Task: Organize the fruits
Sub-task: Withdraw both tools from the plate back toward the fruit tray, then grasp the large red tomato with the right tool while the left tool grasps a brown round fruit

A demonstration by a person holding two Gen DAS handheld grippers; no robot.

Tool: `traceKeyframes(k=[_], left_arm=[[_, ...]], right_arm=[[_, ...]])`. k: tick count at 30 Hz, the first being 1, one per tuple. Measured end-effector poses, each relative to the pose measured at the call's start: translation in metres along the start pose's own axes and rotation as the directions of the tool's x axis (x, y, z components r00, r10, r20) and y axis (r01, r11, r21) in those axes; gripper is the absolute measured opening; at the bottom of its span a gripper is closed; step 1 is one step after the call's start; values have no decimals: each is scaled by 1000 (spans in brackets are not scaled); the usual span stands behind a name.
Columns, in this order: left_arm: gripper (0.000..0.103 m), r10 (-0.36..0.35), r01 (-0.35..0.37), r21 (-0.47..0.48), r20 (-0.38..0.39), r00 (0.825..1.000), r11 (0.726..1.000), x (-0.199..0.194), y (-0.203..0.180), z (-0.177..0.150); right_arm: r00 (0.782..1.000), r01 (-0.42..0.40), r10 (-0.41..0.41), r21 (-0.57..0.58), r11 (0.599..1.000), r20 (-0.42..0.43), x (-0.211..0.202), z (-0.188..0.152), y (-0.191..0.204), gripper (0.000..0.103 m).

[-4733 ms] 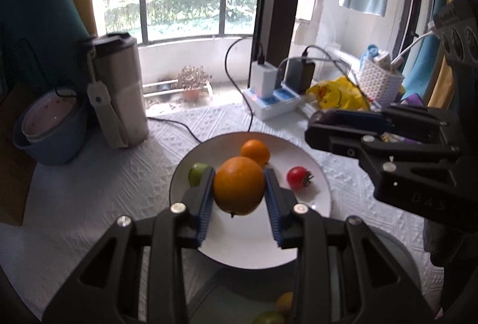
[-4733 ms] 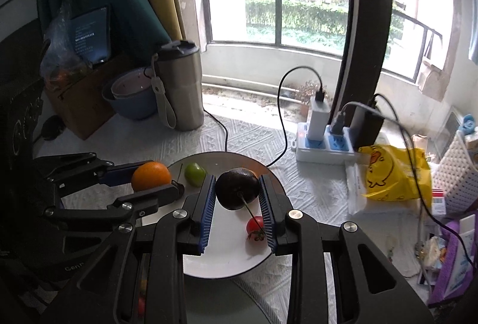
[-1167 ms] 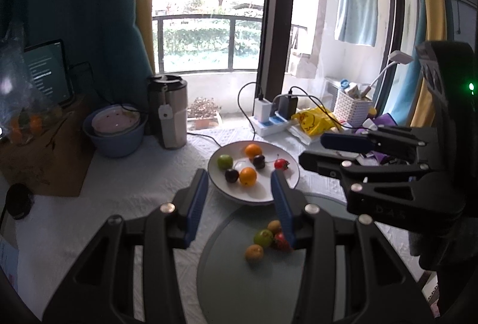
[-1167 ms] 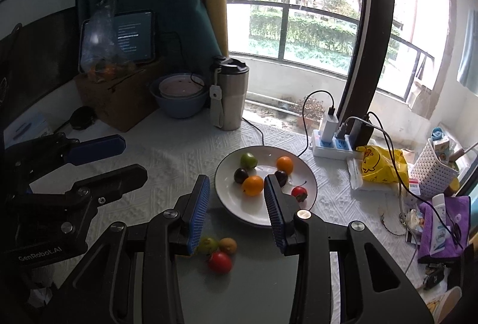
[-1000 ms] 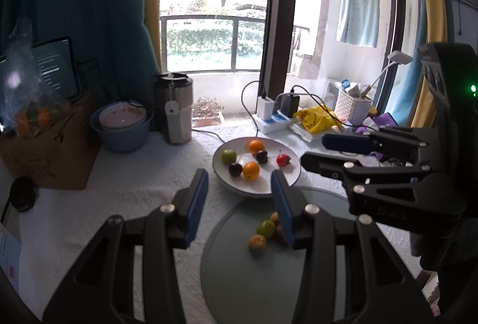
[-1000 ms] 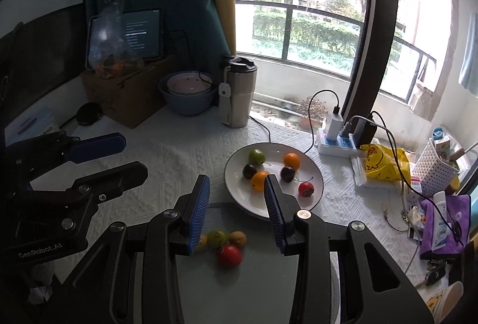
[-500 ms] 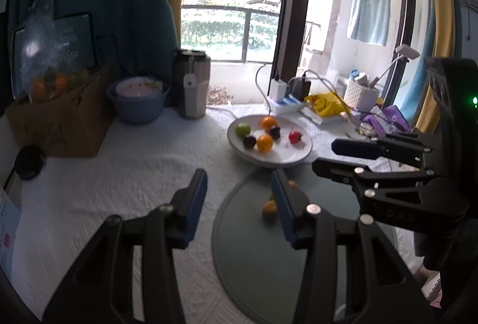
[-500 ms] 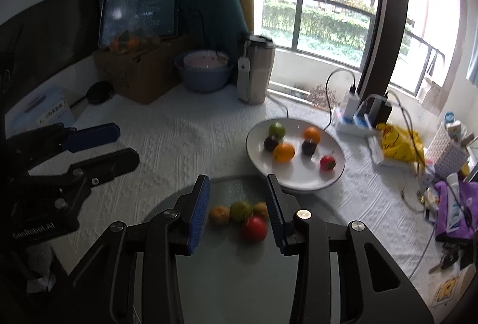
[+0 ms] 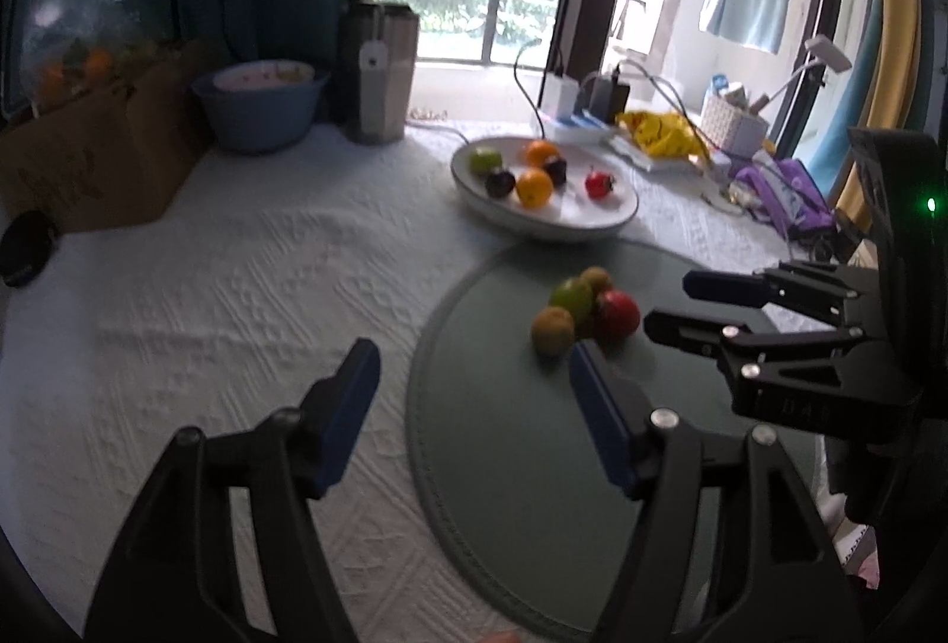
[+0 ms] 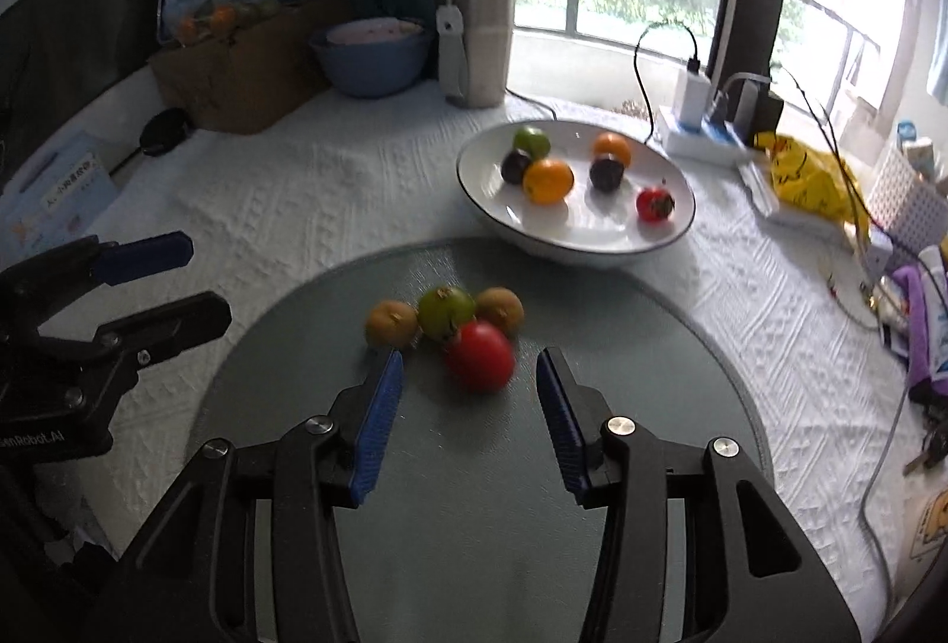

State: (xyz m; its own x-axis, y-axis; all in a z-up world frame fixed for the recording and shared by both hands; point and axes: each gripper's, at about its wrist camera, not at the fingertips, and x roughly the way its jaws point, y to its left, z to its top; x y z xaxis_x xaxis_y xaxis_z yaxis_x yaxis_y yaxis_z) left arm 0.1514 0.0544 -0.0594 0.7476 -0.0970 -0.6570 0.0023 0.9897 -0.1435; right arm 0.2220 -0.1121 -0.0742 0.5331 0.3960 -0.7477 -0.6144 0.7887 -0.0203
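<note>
Right claw (image 10: 468, 376): jaws apart, empty, above the grey mat (image 10: 474, 465); red tomato (image 10: 480, 355) at 12 o'clock.
Left claw (image 9: 468, 376): apart, empty.
Loose fruits: clustered on mat; round, no readable axis.
Plate (image 10: 592, 240): six fruits, beyond mat.
Writing: "GenRobot.AI" on left claw's body.

White plate (image 10: 592, 237) on tabletop holds six fruits: green fruit (image 10: 531, 142) at far left, dark plum (image 10: 515, 166) touching orange (image 10: 548, 181), second orange (image 10: 612, 147) behind second dark plum (image 10: 606, 173), small red fruit (image 10: 655, 204) at right, apart from others. On grey-green round mat (image 10: 474, 465) just beside plate, cluster of four touching fruits: red tomato (image 10: 480, 355) nearest, green fruit with stem end up (image 10: 445, 311), two brownish round fruits (image 10: 391, 324) (image 10: 500, 310) flanking.
</note>
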Motion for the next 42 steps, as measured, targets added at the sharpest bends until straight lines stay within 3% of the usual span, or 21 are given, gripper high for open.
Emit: traceKeyframes(k=[17,21,27,31,36,39,42], left_arm=[[68,1,4,55,-83,997,998,47,-12,2],[68,-27,34,70,-98,995,997,56,-19,5],[66,-47,60,111,-111,993,992,67,-34,10],[52,-38,56,134,-133,990,989,79,-43,12],[42,-35,59,156,-151,988,986,87,-50,12],[27,-33,61,173,-161,986,983,90,-53,11],[27,-33,62,184,-161,986,981,90,-55,11]], right_arm=[[996,-53,54,18,998,-76,48,-1,-14,49],[995,-71,72,16,997,-68,48,-1,-16,34],[995,-78,79,26,997,-57,44,-4,-23,34],[996,-72,74,40,997,-48,39,-6,-32,34],[997,-65,67,57,996,-33,35,-7,-42,34],[998,-62,64,66,996,-24,33,-7,-46,34],[998,-59,61,70,996,-19,31,-7,-48,34]])
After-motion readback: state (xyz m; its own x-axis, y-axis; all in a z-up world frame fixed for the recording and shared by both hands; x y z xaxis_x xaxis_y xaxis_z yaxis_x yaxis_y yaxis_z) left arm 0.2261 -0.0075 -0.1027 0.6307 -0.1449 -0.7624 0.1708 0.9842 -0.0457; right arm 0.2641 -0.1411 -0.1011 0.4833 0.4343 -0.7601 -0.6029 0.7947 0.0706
